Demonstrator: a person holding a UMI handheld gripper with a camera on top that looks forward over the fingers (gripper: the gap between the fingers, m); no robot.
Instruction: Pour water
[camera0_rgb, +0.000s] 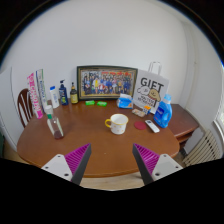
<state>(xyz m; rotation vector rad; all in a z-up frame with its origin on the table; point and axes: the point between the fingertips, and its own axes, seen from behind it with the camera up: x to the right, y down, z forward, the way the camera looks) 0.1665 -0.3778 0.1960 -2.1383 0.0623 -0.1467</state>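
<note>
1. Tongs (110, 160) at the bottom of the frame: spread wide, nothing between them, pink pads (76, 158) facing in. They hang over the near edge of the worktop (95, 140), well short of everything on it.
2. Mug (118, 123), white, sits at frame centre on the round wooden worktop, beyond the tongs and roughly in line with the gap. Handle seems to point left; can't be sure.
3. Source for the water isn't obvious. Bottles (62, 93) stand at centre left near the back wall; glass (55, 126) at lower left with something standing in it. Which one holds water I can't tell.
4. Handling, my guess: mug is ceramic, stiff, fairly heavy, glazed so slippery. Best taken across the body or over the rim wall, not by the handle. Chips if knocked.
5. Bottles, if plastic: light, may flex under squeeze. Take at mid-body, keep upright until over the mug.
6. Clutter at the back: framed photo (107, 81), gift bag (152, 93) at upper right, blue pack (163, 112) right of centre, remote (152, 126) just right of the mug.
7. Task not begun; nothing is held.
</note>
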